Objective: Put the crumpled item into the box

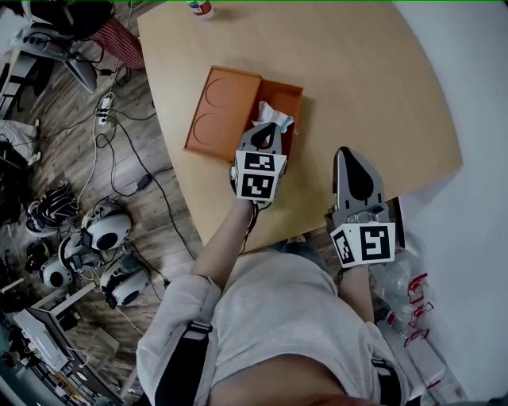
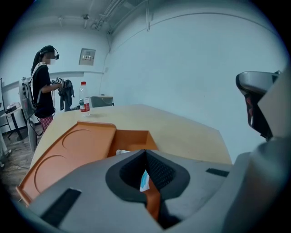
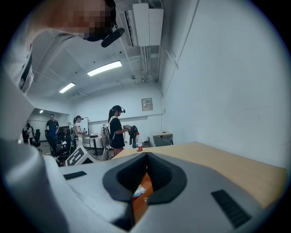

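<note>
An orange box (image 1: 295, 97) lies on the wooden table (image 1: 365, 87) with its lid (image 1: 226, 111) folded open to the left. The crumpled white and blue item (image 1: 275, 119) sits over the box's open compartment, right at the tip of my left gripper (image 1: 266, 132). That gripper is shut on the item. In the left gripper view a strip of the item (image 2: 144, 180) shows through the slot between the closed jaws, with the box (image 2: 132, 139) beyond. My right gripper (image 1: 347, 155) rests shut and holds nothing, near the table's front edge, right of the box.
A bottle (image 1: 200, 8) stands at the table's far edge. Left of the table the floor holds cables, a power strip (image 1: 103, 107) and several headsets (image 1: 103, 230). A plastic bag with red parts (image 1: 405, 293) lies at my right. A person (image 2: 43, 82) stands far off.
</note>
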{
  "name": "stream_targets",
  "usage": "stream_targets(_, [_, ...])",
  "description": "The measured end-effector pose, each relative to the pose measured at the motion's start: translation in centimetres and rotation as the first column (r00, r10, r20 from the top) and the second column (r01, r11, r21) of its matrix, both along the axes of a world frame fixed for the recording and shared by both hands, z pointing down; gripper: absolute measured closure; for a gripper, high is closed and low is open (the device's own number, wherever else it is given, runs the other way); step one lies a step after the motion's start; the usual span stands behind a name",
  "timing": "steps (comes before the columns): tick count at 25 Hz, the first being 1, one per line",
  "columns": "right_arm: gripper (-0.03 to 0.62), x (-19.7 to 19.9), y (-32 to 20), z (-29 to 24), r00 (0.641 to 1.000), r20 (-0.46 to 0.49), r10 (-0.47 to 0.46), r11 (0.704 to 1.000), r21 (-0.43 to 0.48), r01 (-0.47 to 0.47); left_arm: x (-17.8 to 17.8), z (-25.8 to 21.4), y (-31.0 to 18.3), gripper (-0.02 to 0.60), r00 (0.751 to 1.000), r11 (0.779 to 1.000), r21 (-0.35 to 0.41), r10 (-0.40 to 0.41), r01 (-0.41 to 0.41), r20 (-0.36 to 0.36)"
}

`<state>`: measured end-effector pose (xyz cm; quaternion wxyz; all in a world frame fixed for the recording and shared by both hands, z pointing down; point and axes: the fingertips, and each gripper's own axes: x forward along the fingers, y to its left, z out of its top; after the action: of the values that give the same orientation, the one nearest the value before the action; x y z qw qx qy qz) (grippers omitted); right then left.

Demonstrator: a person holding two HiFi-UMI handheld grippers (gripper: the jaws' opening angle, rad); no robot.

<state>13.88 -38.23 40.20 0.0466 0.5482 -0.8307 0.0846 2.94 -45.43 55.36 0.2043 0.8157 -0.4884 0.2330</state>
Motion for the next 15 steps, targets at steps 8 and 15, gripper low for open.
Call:
stream_targets(8, [0.585, -0.3, 2.2, -0.7, 0.998, 0.001, -0.061, 0.998, 0.024, 0.061, -0.2, -5.0, 2.9, 0.568, 0.999, 0.984, 0.176, -0.013, 0.020, -0.040])
stream_targets(15, [0.585, -0.9, 4.7, -1.8, 0.992, 0.002, -0.127, 0.990, 0.055, 0.127, -0.7, -9.3, 6.6, 0.568, 0.995, 0.956, 0.286, -0.042, 0.068, -0.095])
